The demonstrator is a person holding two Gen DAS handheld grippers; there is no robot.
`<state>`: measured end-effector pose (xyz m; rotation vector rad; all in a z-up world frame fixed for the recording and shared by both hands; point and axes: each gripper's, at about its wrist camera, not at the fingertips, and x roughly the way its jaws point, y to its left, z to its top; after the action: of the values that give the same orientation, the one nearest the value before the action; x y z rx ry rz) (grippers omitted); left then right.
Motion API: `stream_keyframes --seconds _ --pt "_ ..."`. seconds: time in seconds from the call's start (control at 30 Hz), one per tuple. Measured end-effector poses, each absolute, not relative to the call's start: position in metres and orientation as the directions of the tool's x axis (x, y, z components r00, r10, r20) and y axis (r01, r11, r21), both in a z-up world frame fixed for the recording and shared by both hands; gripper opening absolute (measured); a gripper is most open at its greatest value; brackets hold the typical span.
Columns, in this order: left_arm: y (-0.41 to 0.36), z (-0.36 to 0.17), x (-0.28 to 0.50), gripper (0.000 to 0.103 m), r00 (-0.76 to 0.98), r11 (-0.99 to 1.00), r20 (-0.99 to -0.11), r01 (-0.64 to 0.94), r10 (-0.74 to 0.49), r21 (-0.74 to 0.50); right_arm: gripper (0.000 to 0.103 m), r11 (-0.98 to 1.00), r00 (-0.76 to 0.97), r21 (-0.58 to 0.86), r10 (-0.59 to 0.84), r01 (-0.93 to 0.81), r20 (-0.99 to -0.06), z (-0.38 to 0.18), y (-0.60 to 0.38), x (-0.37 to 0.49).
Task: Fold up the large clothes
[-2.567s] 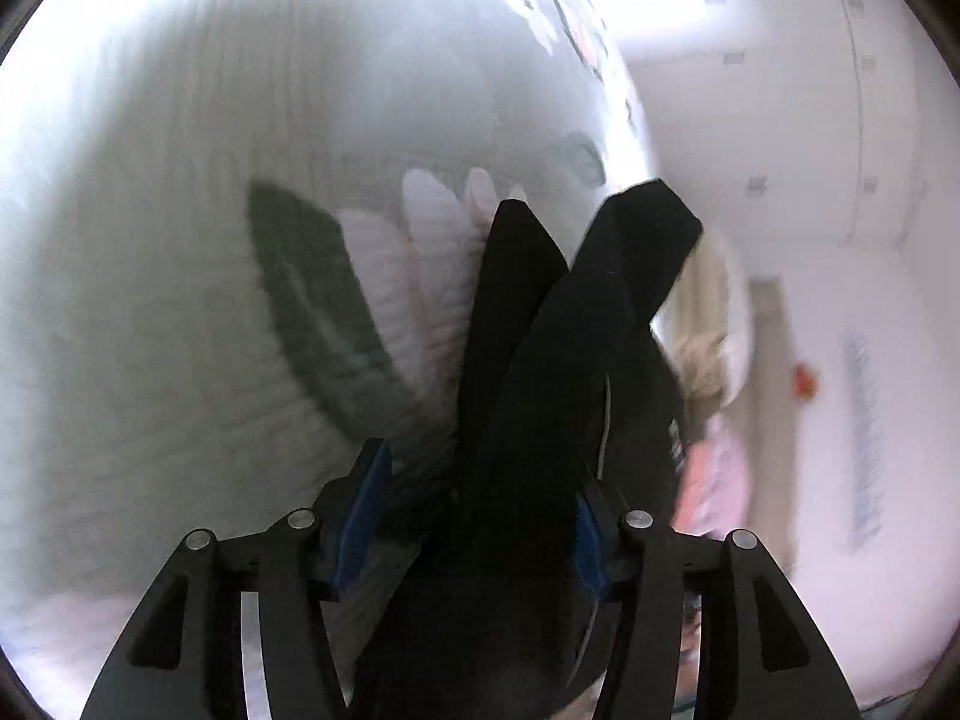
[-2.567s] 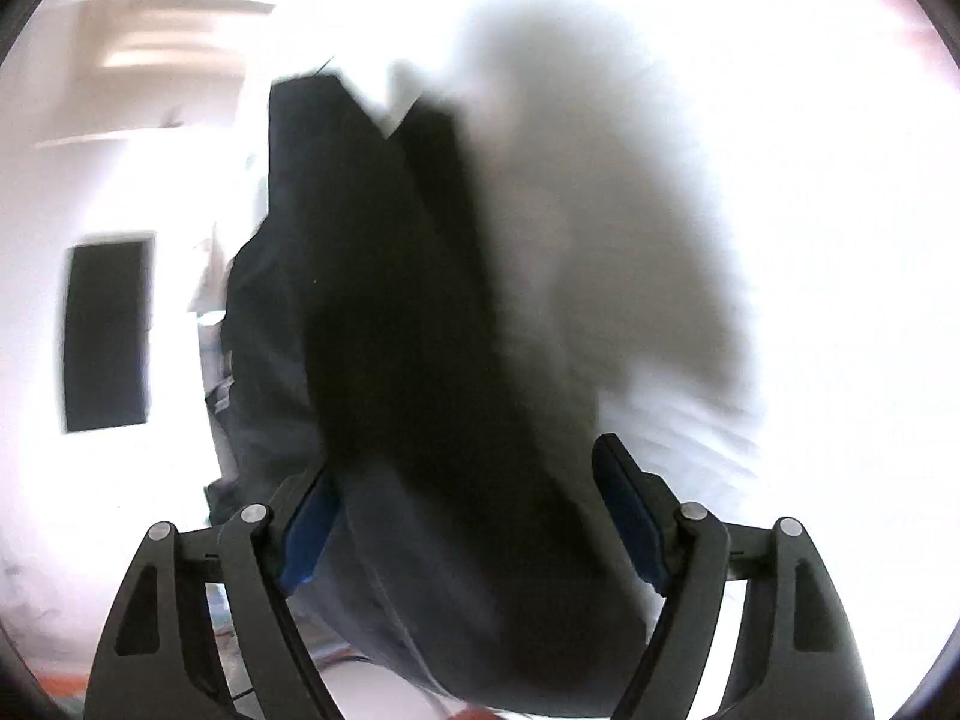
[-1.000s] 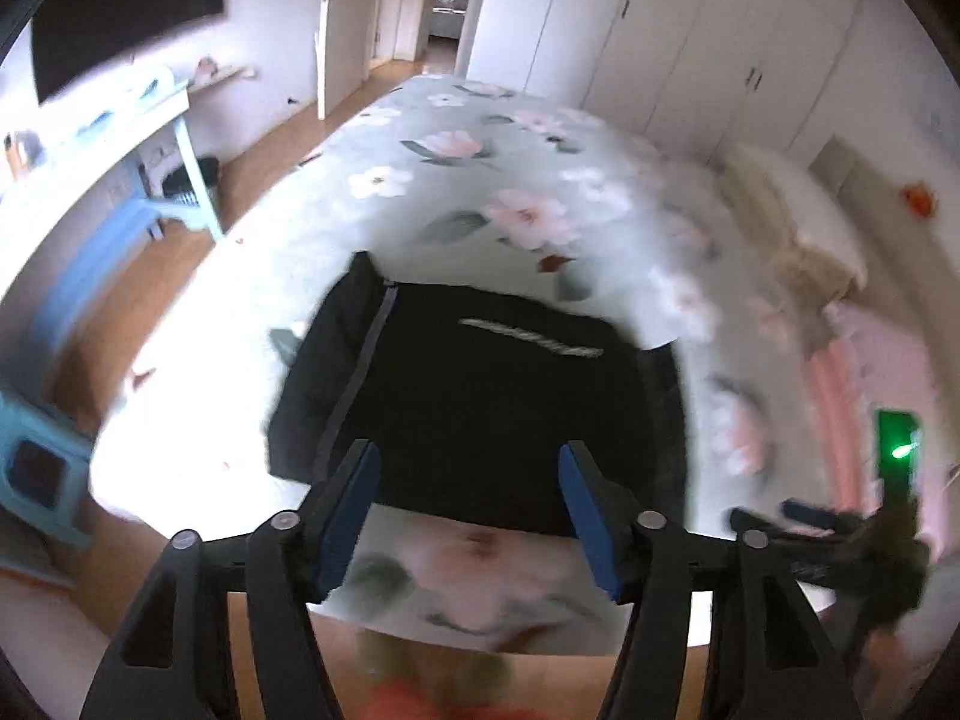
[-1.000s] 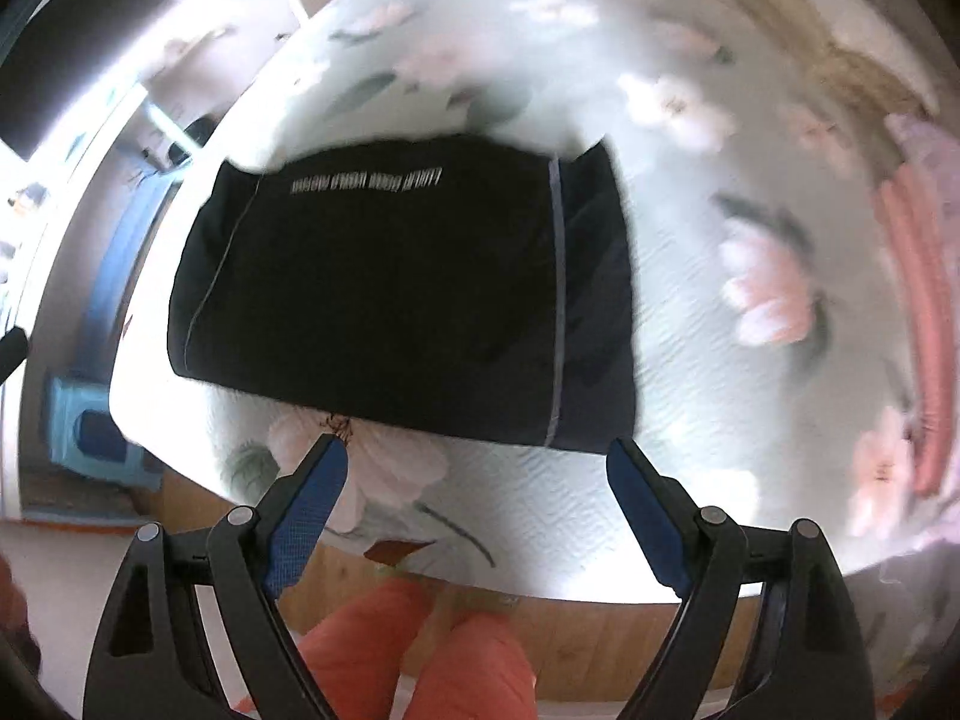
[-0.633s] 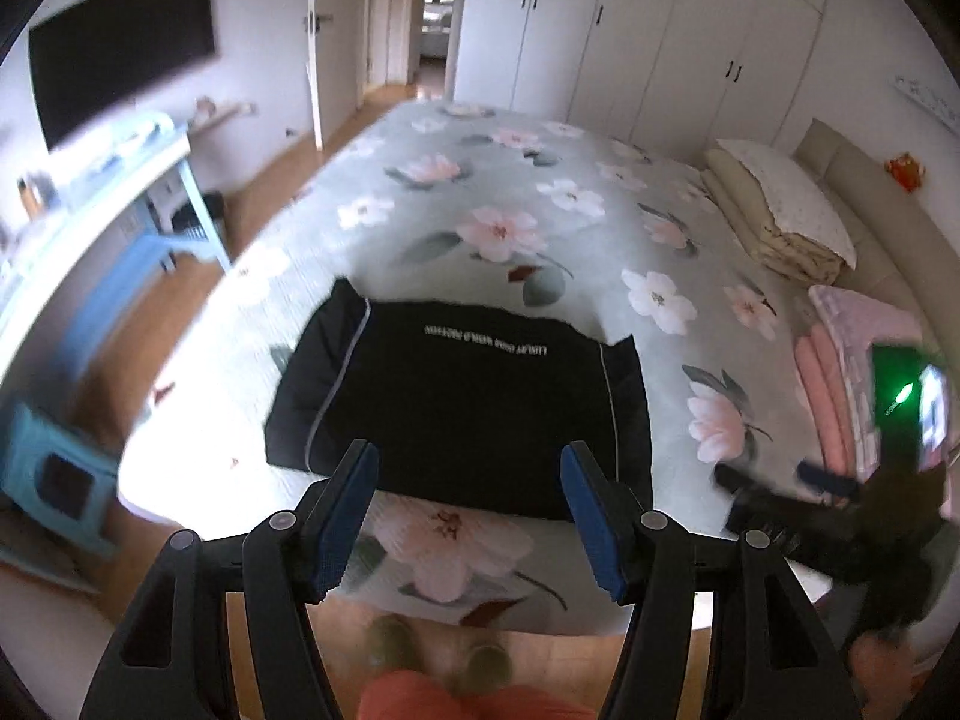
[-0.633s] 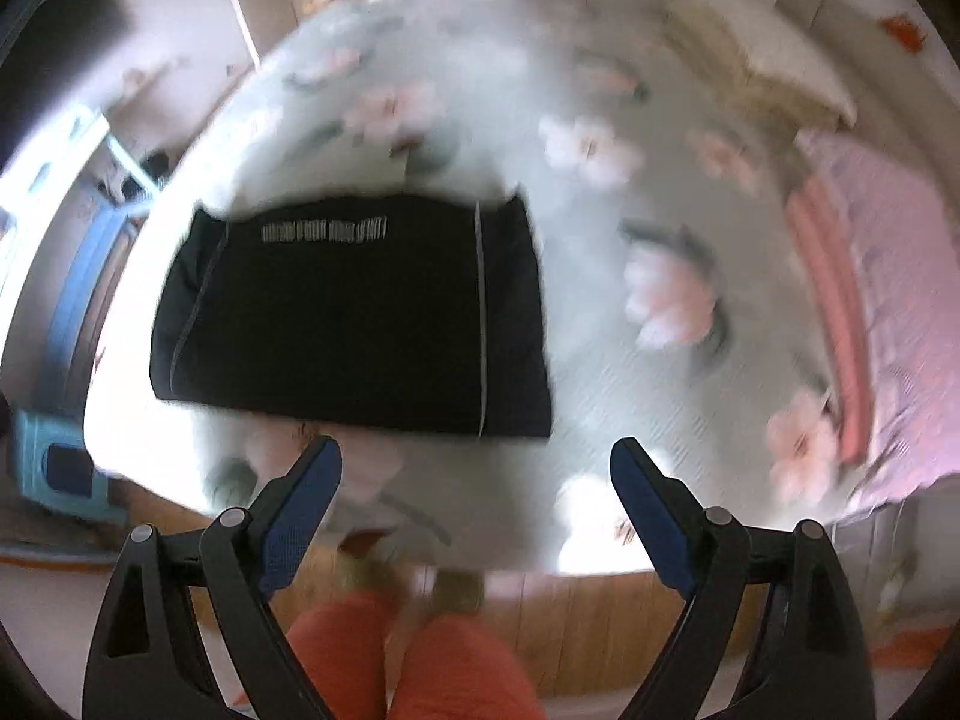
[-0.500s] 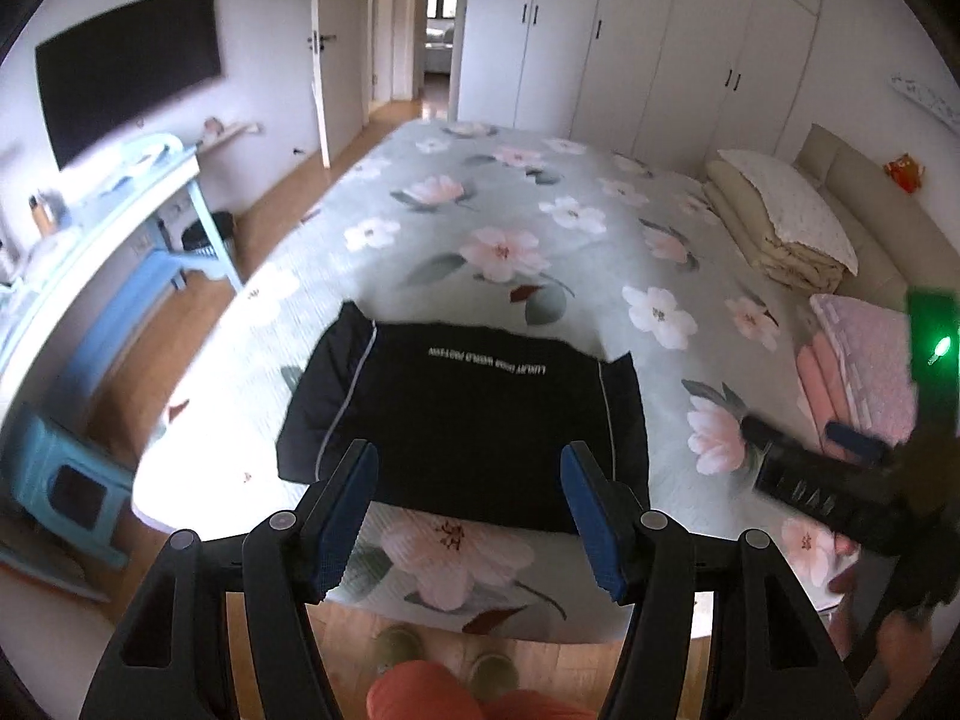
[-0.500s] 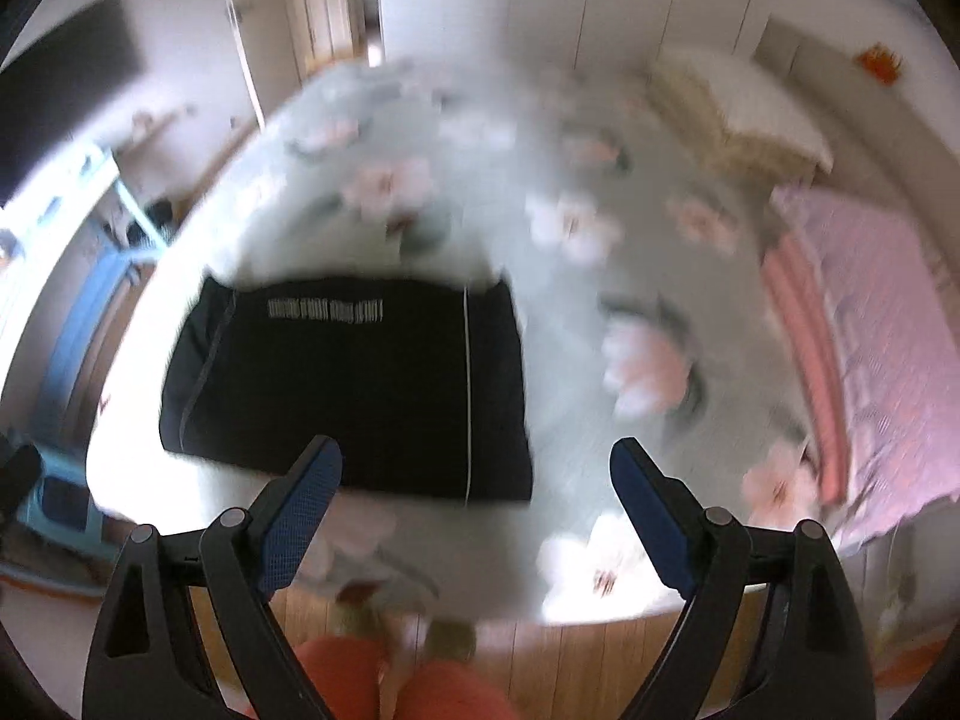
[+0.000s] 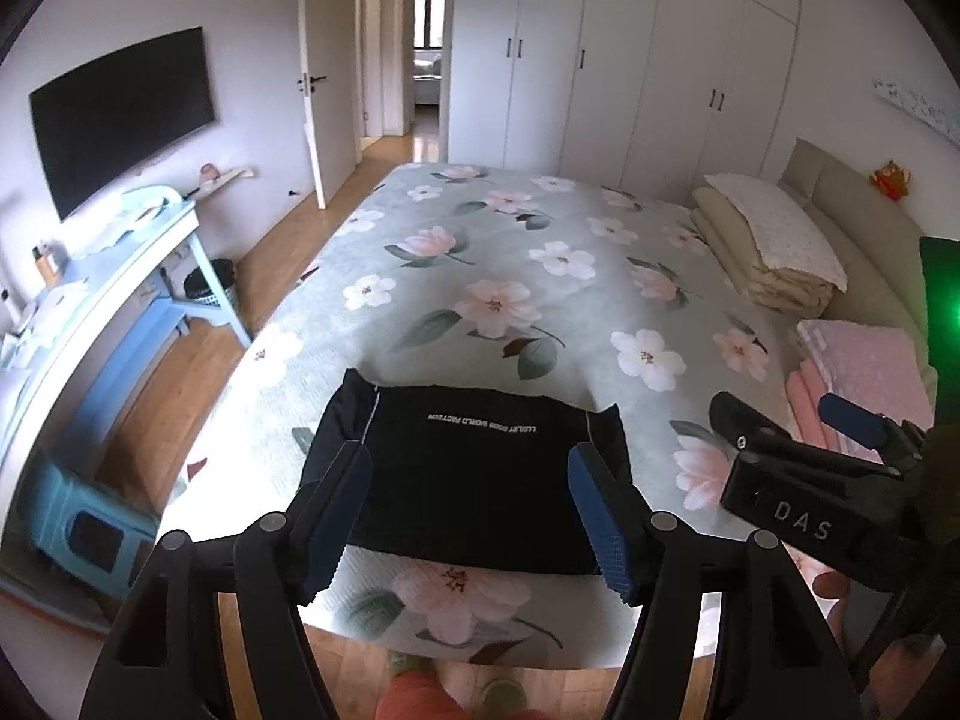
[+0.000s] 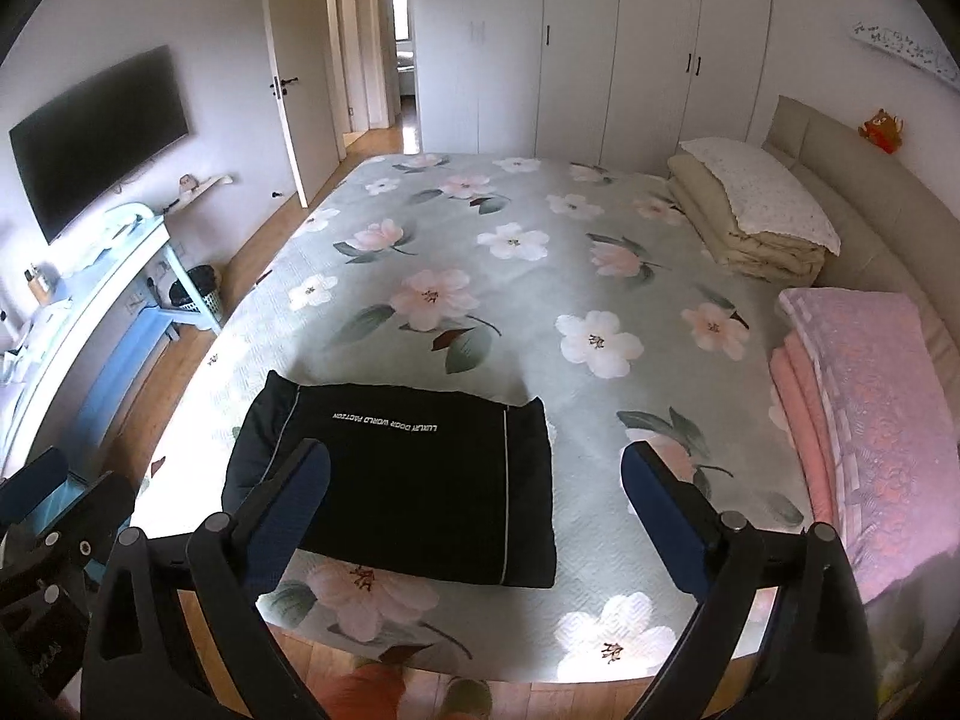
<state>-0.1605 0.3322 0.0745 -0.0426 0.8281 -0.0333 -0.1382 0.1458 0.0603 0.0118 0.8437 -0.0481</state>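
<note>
The black garment [image 10: 396,480] lies folded into a flat rectangle in the lower middle of both views, on the near edge of the floral bed [image 10: 540,276], with a line of white lettering toward its far edge and thin pale piping down each side. The left tool [image 9: 468,516] hangs above it, spread wide and holding nothing; the right tool [image 10: 480,510] is likewise spread and empty, raised clear of the cloth. The garment looks soft and somewhat thick, probably a jacket or padded top, so it should be limp, light for its bulk, and apt to sag or slide open if lifted by one layer alone. Its surface seems smooth, perhaps a little slippery. A sound hold would likely be at the two near corners, pinching through all layers together, one tool at each. The fold appears complete as it lies.
</note>
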Motion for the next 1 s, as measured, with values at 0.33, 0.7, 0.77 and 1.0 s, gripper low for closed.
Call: stream_keyframes --seconds 0.33,0.7,0.77,1.0 --pt "0.372 0.058 -0.099 0.070 0.614 0.999 -0.789 0.015 -0.042 -0.041 0.098 0.995 0.577 -0.011 -0.065 0.096 -0.814 0.037 0.171 -0.098" --pt "0.389 0.032 -0.055 0.070 0.512 0.995 -0.853 0.066 -0.098 -0.074 0.098 0.992 0.508 0.014 -0.054 0.128 -0.860 0.021 0.187 -0.069" --pt "0.391 0.030 -0.053 0.070 0.509 0.995 -0.856 0.070 -0.091 -0.064 0.098 0.991 0.504 0.008 -0.059 0.130 -0.862 0.020 0.192 -0.067" --pt "0.401 0.019 -0.047 0.070 0.482 0.994 -0.870 0.080 -0.104 -0.074 0.098 0.991 0.483 -0.001 -0.068 0.137 -0.873 0.010 0.203 -0.063"
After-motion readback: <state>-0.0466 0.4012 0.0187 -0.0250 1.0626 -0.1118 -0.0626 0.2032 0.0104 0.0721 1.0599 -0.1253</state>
